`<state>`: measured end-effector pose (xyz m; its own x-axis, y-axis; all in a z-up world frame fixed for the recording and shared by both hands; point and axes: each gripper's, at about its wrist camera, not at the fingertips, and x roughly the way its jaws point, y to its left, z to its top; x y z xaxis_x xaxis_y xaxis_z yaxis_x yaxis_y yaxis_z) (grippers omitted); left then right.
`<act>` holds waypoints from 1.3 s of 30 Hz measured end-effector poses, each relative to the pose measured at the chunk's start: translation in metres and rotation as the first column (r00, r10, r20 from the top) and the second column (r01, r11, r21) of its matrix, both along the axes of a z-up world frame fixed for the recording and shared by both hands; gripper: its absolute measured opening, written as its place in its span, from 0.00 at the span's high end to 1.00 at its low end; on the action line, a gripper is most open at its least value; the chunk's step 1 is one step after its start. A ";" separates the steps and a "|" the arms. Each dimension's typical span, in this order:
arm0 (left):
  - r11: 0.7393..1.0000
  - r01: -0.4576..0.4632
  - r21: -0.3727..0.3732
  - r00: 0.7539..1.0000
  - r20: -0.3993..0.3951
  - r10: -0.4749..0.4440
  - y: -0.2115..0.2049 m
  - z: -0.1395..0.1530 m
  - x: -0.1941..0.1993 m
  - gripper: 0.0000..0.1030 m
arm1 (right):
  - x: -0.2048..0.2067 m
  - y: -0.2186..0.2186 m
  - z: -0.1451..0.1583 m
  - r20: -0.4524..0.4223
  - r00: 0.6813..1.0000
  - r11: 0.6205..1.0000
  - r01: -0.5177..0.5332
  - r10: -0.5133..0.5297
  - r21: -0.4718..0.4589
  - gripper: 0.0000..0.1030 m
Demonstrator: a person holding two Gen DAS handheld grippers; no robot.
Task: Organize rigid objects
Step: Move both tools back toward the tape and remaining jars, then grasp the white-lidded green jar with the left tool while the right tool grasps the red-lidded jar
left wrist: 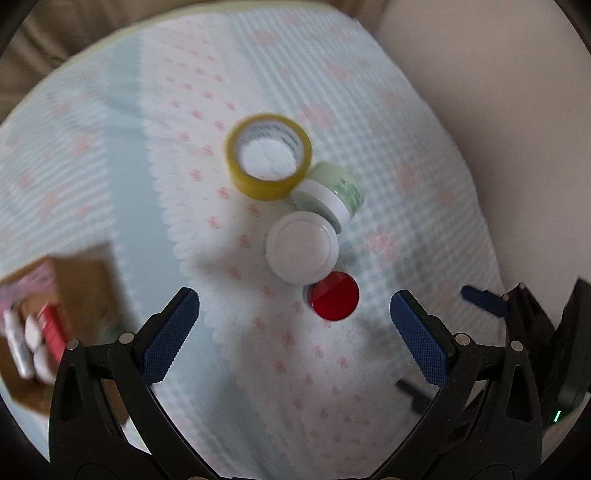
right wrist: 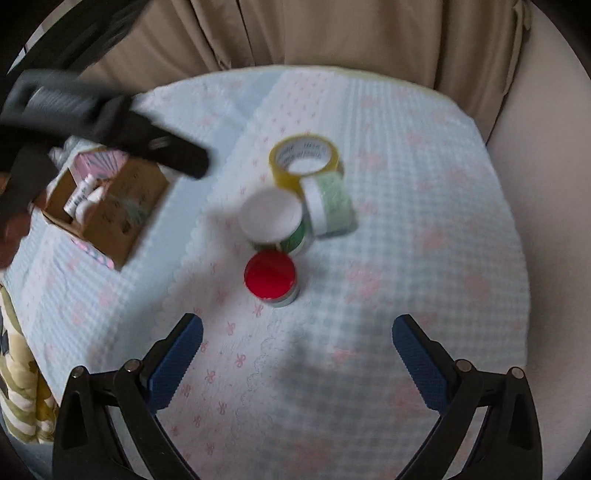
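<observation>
A yellow tape roll (left wrist: 269, 155) (right wrist: 303, 158), a pale green jar on its side (left wrist: 332, 192) (right wrist: 330, 205), an upright white-lidded jar (left wrist: 302, 251) (right wrist: 272, 218) and a small red-lidded jar (left wrist: 334, 301) (right wrist: 270, 277) cluster mid-table. My left gripper (left wrist: 295, 332) is open and empty, just above the red-lidded jar. My right gripper (right wrist: 297, 362) is open and empty, short of the red-lidded jar. The right gripper's finger (left wrist: 484, 301) shows at the right of the left wrist view; the left gripper's arm (right wrist: 110, 125) crosses the upper left of the right wrist view.
A cardboard box (left wrist: 74, 295) (right wrist: 110, 210) holding small white bottles and a red item sits at the table's left. The round table has a pale blue and pink cloth (right wrist: 406, 221). Beige curtains (right wrist: 332, 33) hang behind. A patterned cushion (right wrist: 18, 369) lies at lower left.
</observation>
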<state>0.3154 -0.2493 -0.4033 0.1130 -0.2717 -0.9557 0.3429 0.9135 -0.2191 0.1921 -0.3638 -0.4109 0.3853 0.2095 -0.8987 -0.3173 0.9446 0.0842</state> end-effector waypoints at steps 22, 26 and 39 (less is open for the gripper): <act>0.983 0.178 0.050 0.968 -0.187 -0.166 -0.050 -0.112 0.050 0.26 | 0.040 0.043 -0.089 0.025 0.999 0.997 -0.027 0.029 -0.066 0.36; 0.981 0.184 0.063 0.969 -0.178 -0.170 -0.051 -0.112 0.048 0.27 | 0.043 0.048 -0.089 0.021 0.998 0.996 -0.051 0.053 -0.067 0.51; 0.984 0.168 0.055 0.978 -0.131 -0.160 -0.056 -0.097 0.043 0.29 | 0.045 0.035 -0.080 -0.002 0.999 0.998 -0.038 0.038 -0.046 0.52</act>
<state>0.3580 -0.3054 -0.5007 -0.0499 -0.2133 -0.9757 0.4629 0.8607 -0.2118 0.2369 -0.3284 -0.4905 0.3770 0.1829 -0.9080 -0.3533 0.9346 0.0415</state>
